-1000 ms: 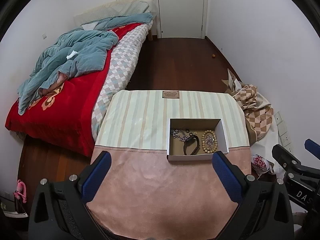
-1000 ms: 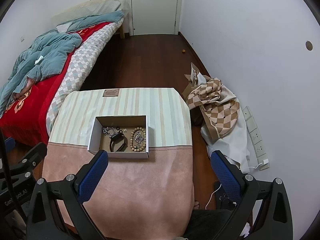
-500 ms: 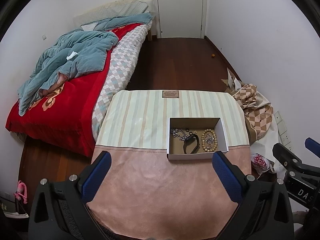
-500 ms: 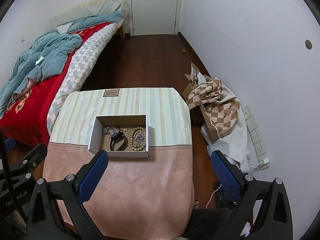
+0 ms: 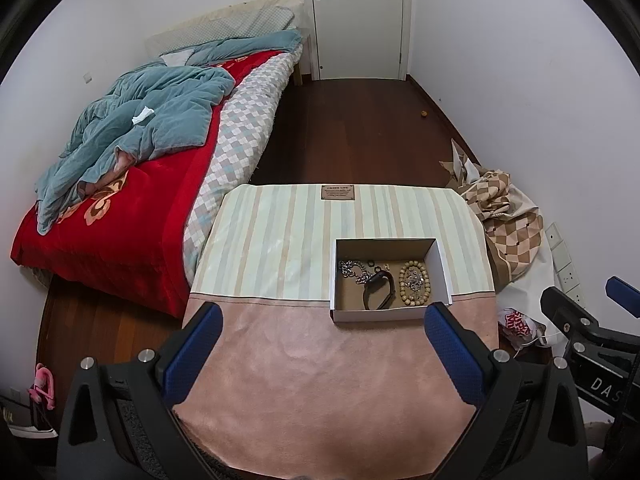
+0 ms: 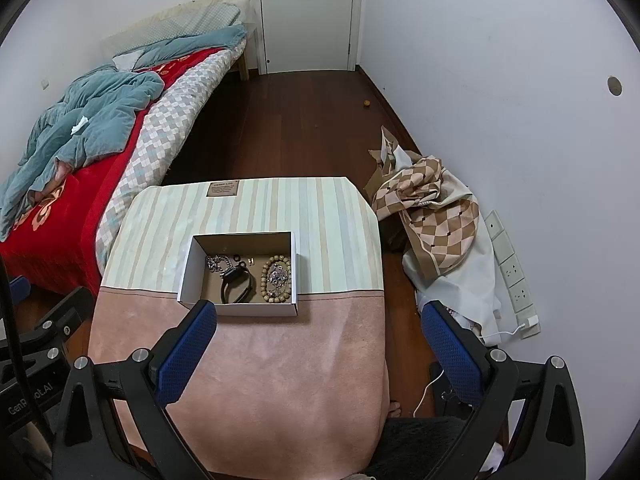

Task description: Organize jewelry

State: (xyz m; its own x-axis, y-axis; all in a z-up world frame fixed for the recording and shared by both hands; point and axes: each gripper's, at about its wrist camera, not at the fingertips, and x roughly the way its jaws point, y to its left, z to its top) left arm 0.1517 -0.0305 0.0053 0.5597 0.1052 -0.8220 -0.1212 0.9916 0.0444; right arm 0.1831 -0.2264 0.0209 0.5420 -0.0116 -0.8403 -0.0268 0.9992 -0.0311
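Jewelry all lies inside the open box [image 5: 390, 316]: chain [image 5: 352, 271], black band [image 5: 378, 292], bead bracelet [image 5: 415, 289]. My left gripper [image 5: 320, 356] and right gripper [image 6: 318, 354] gape empty; box ahead of both. Stage ambiguous: sorted already, or awaiting sorting.

Both views bright & evenly lit, soft diffuse light w/ no hard shadows; source not visible. White walls [image 6: 500, 60] read slightly bluish/grey. Strong fisheye: black vignette at corners, straight lines bow near edges (door frame [image 5: 404, 20] curves visibly). Centre sharp, bench [image 5: 320, 360] cloth texture crisp. Box [image 6: 240, 308] inner wall casts a small shade on its floor. Left tool [image 5: 318, 354] & right tool [image 6: 316, 354] close to lens, slightly soft. No glare, no motion blur.
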